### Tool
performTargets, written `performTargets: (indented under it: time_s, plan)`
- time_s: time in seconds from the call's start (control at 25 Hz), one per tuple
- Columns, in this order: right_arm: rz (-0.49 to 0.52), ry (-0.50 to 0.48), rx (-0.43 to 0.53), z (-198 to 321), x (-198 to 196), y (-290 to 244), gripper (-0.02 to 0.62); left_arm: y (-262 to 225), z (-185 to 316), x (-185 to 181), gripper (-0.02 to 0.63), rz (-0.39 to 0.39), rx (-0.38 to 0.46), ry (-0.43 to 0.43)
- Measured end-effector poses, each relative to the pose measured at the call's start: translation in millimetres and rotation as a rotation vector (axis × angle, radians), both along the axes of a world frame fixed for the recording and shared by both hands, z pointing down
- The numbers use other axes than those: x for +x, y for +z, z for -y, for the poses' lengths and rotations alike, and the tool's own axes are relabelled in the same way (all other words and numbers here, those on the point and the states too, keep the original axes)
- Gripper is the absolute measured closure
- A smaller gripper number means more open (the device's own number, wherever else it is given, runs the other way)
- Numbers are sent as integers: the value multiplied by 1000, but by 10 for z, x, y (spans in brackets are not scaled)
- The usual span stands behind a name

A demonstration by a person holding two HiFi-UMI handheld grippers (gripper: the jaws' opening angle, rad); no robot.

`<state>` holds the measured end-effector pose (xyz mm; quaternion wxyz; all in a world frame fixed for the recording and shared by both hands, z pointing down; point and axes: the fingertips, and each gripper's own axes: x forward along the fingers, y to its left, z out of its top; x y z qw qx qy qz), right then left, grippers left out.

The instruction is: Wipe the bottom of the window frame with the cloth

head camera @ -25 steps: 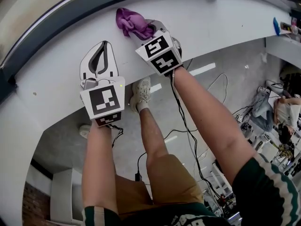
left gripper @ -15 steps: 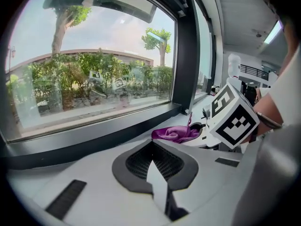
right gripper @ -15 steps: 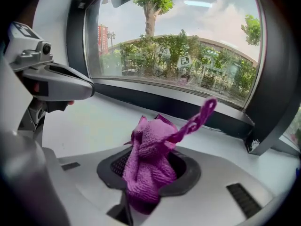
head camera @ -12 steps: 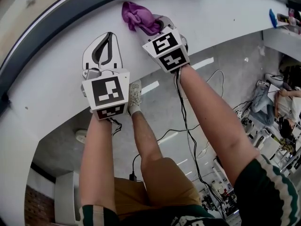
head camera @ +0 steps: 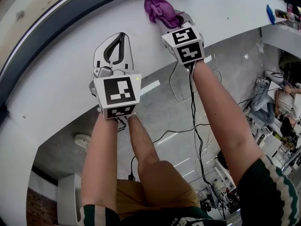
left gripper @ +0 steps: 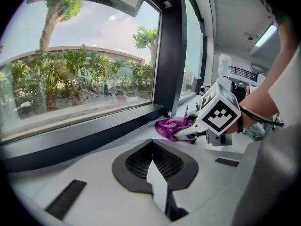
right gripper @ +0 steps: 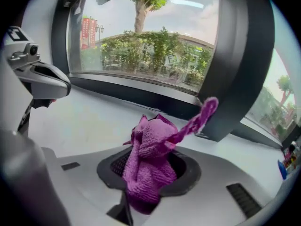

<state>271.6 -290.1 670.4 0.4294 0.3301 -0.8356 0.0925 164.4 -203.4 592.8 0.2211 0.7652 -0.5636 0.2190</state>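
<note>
Your right gripper (head camera: pixel 174 23) clamps the soft, light, floppy cloth (head camera: pixel 160 8) by its bunched middle on the sill (head camera: pixel 225 13), seemingly just short of the frame (right gripper: pixel 131 91); your left gripper (head camera: pixel 122 36) rests closed and empty.

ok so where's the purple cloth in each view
Head view: cloth at top centre, on the white sill.
Left gripper view: right of centre, low, on the sill.
Right gripper view: mid-picture, bunched in the right gripper claw.
Shared landmark: the dark frame rail runs just behind the cloth in all three.
</note>
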Motion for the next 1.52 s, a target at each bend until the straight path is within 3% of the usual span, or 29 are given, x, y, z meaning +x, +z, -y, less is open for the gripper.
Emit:
performTargets:
  time_s: [0.12, 0.64, 1.2, 1.52]
  plan:
    - [-5, 49, -12, 67, 165, -12, 465, -10, 7, 79, 600, -16, 3, 8]
    - [19, 75, -1, 25, 150, -44, 465, -104, -12, 98, 600, -27, 1, 12]
    - [42, 175, -50, -579, 552, -20, 465, 151, -375, 212, 600, -37, -83, 34]
    - [30, 155, -62, -661, 562, -32, 465, 167, -356, 137, 600, -32, -84, 21]
